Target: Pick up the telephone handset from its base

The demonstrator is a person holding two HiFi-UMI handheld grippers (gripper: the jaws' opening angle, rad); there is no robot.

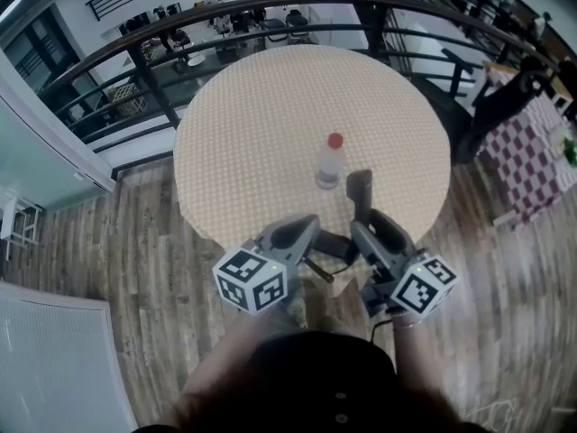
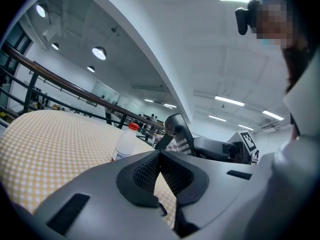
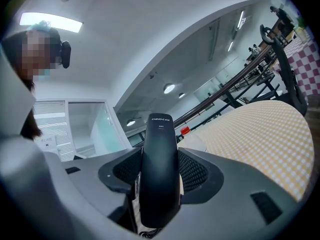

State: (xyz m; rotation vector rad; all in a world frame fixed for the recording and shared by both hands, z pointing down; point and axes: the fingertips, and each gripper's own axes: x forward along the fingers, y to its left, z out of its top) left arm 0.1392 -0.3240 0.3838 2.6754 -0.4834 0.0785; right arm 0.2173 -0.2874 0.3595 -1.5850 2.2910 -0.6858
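A round worktop [image 1: 270, 115] in a checked cloth filled the upper middle of the head view, with a red-capped bottle [image 1: 330, 163] near its lower edge. Just below the bottle, the right tongs [image 3: 160, 171] were clamped on the black telephone handset [image 3: 160, 134], held upright. The left tongs [image 2: 160, 166] were pressed together, empty.

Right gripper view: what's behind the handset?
A bottle with a red cap, standing on the checked table. The handset and the right gripper cover the bottle's lower part.
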